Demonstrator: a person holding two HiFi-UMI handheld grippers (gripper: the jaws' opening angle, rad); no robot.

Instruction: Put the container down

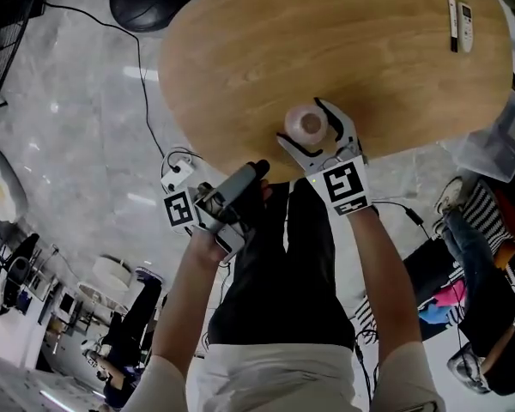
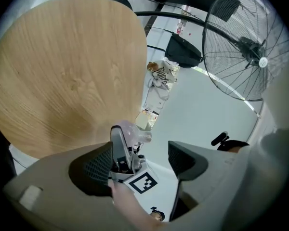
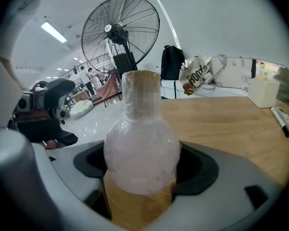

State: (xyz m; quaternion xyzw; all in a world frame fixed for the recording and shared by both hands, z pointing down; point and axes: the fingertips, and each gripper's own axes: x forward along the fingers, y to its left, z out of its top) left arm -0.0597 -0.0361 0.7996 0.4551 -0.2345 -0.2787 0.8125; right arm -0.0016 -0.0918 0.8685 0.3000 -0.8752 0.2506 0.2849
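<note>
While the container (image 3: 140,153), a pale pink see-through bottle with a round belly and a narrower neck, stands upright over the near edge of the round wooden table (image 1: 240,58), the right gripper (image 1: 312,132) clamps it: in the right gripper view both dark jaw pads press against the belly from either side, with the neck rising above them. Wood grain shows directly under the belly, but whether the base rests on the tabletop cannot be told. From the head view the container's top (image 1: 307,125) sits between the white fingers, one on its far right and one on its near left. The right forearm reaches straight from the body to the table edge, and the gripper's marker cube (image 1: 345,184) lies just off the rim on the near side. The left gripper (image 2: 140,160) is held off the table to the near left, over the pale floor, with its jaws spread wide and nothing between them. It points toward the right gripper, and the container (image 2: 130,131) shows beyond its jaws. The left arm is bent in close to the body. A large standing fan (image 3: 120,32) stands on the floor beyond the table.
</note>
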